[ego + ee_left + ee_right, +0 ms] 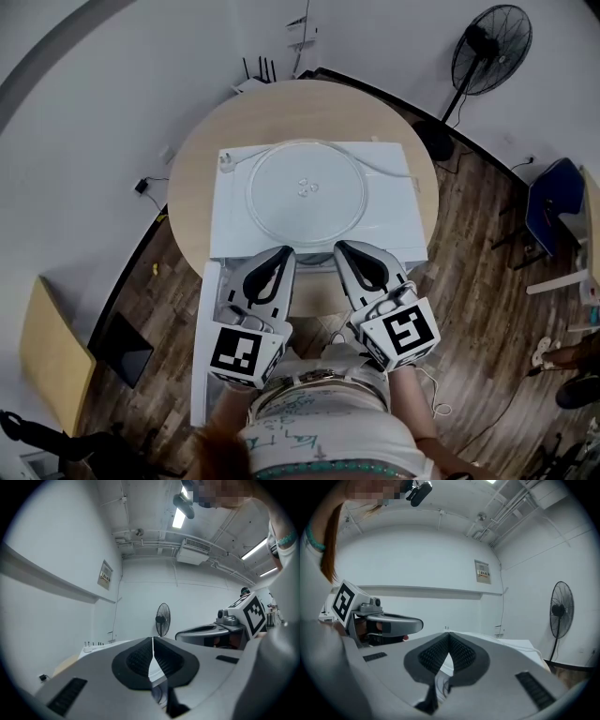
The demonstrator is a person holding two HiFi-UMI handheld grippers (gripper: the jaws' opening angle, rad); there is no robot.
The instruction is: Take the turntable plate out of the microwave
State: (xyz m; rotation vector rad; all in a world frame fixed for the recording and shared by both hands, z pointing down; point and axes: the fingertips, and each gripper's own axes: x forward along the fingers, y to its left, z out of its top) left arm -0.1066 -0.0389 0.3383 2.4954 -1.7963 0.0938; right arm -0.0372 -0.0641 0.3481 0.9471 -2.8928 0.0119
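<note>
The clear glass turntable plate lies flat on top of the white microwave, which stands on a round wooden table. The microwave's door hangs open at the front left. Both grippers are level in front of the microwave, below its top edge and apart from the plate. My left gripper is shut with nothing between its pads. My right gripper is shut and empty too. Each gripper view shows the other gripper beside it.
A power cord with its plug lies on the microwave top beside the plate. A black standing fan is beyond the table. A blue chair stands at the right, a router at the back wall.
</note>
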